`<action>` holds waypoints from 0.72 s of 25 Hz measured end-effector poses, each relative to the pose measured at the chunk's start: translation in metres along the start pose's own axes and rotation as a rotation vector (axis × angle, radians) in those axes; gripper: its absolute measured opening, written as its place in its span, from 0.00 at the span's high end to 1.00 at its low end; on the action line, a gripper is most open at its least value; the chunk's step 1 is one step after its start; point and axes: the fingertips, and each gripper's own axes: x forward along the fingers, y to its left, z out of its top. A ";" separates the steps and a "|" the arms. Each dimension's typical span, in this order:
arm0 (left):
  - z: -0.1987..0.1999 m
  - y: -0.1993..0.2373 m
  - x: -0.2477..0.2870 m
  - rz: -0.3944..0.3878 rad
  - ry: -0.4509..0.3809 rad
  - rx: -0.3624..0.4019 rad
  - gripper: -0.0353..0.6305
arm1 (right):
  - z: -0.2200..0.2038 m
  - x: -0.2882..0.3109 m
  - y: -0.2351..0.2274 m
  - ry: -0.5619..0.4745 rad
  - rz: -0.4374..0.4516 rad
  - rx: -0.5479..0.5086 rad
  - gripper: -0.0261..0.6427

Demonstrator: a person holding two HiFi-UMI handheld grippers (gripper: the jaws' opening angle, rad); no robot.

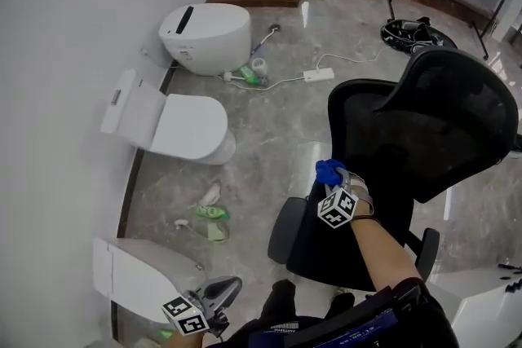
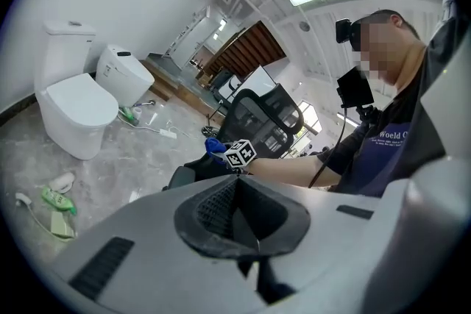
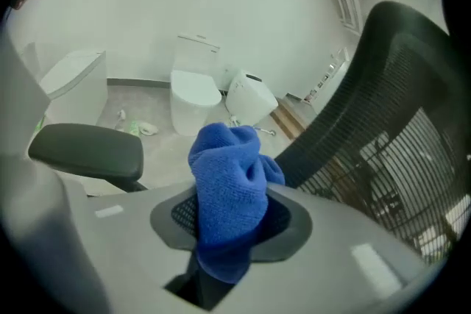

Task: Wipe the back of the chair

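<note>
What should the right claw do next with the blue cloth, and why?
Probably press the blue cloth sideways onto the chair back and start a wiping stroke. The right claw is shut on the cloth beside the mesh, but contact with it isn't clear yet.

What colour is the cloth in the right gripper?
The cloth is blue, clearest in the right gripper view.

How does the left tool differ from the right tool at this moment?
The right tool is shut on a blue cloth; the left tool is shut with nothing in it. The right tool is at the chair back; the left tool hangs low, away from it. Both carry a marker cube.
</note>
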 end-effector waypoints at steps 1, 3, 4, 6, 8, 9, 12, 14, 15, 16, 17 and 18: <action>-0.001 0.002 -0.001 0.001 -0.001 -0.003 0.94 | -0.009 0.000 -0.006 0.017 -0.009 0.013 0.77; -0.003 0.001 0.003 -0.007 0.004 -0.001 0.94 | -0.034 -0.006 -0.020 0.051 -0.026 0.021 0.77; -0.004 -0.003 0.008 -0.013 0.008 -0.001 0.94 | -0.050 -0.012 -0.028 0.070 -0.036 0.019 0.77; -0.005 -0.015 0.021 -0.035 0.017 0.001 0.94 | -0.088 -0.027 -0.046 0.112 -0.060 0.021 0.77; -0.007 -0.031 0.036 -0.063 0.034 0.010 0.94 | -0.132 -0.049 -0.066 0.161 -0.092 0.049 0.77; -0.009 -0.039 0.046 -0.078 0.046 0.016 0.94 | -0.157 -0.062 -0.077 0.187 -0.114 0.072 0.77; -0.016 -0.066 0.083 -0.129 0.087 0.040 0.94 | -0.238 -0.101 -0.110 0.264 -0.173 0.151 0.77; -0.019 -0.082 0.110 -0.151 0.102 0.057 0.94 | -0.287 -0.124 -0.128 0.304 -0.194 0.179 0.77; -0.019 -0.088 0.123 -0.158 0.107 0.072 0.94 | -0.308 -0.135 -0.136 0.319 -0.202 0.185 0.77; -0.019 -0.092 0.135 -0.163 0.112 0.093 0.94 | -0.326 -0.146 -0.142 0.331 -0.212 0.190 0.77; -0.017 -0.095 0.148 -0.167 0.115 0.118 0.94 | -0.343 -0.157 -0.148 0.342 -0.225 0.200 0.77; -0.014 -0.095 0.160 -0.167 0.116 0.142 0.94 | -0.358 -0.168 -0.154 0.352 -0.241 0.218 0.77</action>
